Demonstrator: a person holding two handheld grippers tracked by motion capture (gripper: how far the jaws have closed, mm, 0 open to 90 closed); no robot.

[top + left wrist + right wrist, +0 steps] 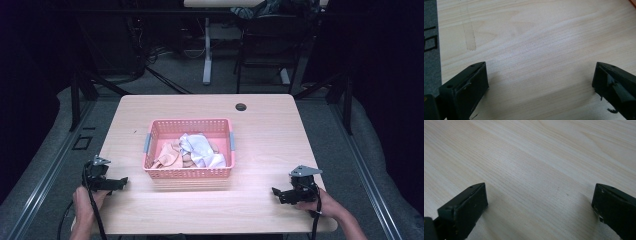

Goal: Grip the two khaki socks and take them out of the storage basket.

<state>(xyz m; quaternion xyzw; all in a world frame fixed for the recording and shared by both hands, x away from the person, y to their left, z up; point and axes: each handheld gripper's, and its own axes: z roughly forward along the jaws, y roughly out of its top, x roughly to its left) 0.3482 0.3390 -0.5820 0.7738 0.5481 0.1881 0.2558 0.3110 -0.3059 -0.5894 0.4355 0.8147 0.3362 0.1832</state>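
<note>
A pink plastic basket (155, 131) stands in the middle of the wooden table (265, 130), holding a white cloth (201, 150) and a tan cloth (171, 156). My left gripper (119, 184) rests low at the table's front left, held by a hand, left of the basket. Its jaws stand wide apart over bare wood (539, 75), nothing between them. My right gripper (278, 194) sits at the front right, held by the other hand. Its jaws are also wide apart over bare wood (539, 195).
A round cable hole (241, 106) sits near the table's far edge. Beyond the table are another desk's legs (207, 55), cables and dark frames. A tape-like mark (469, 35) and the table's left edge with grey floor (430, 50) appear in the left gripper view.
</note>
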